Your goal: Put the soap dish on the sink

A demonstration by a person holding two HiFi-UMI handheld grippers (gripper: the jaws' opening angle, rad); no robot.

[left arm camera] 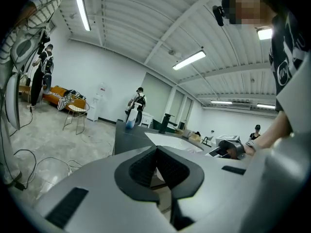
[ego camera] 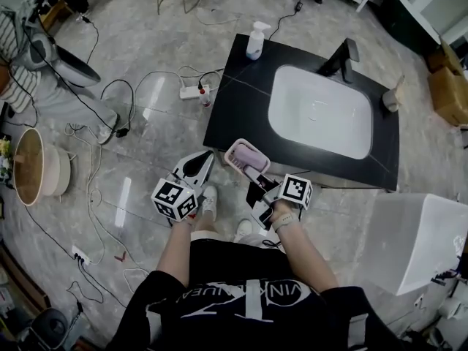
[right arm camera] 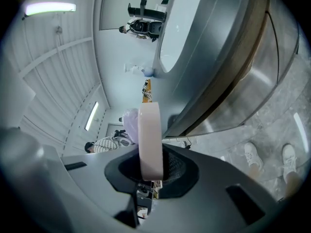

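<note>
**Inspector A:** Location of the soap dish (ego camera: 247, 156)?

**Inspector B:** Held at the near left edge of the worktop (ego camera: 232, 115), short of the sink (ego camera: 320, 112). Its long axis runs from the right gripper (ego camera: 254, 172) toward the far left.

**A:** Jaws?

**B:** The right jaws are clamped on its rim. The left gripper (ego camera: 197, 165) is closed with nothing in it.

**A:** Anything obscured?

**B:** The right gripper view shows the dish edge-on, with its gripped end buried between the jaws.

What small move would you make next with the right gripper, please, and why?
Probably carry the soap dish forward over the black counter. The right gripper is shut on the dish's rim, and the dish hangs at the counter's front edge, not set down; bare counter lies beside the white basin.
</note>
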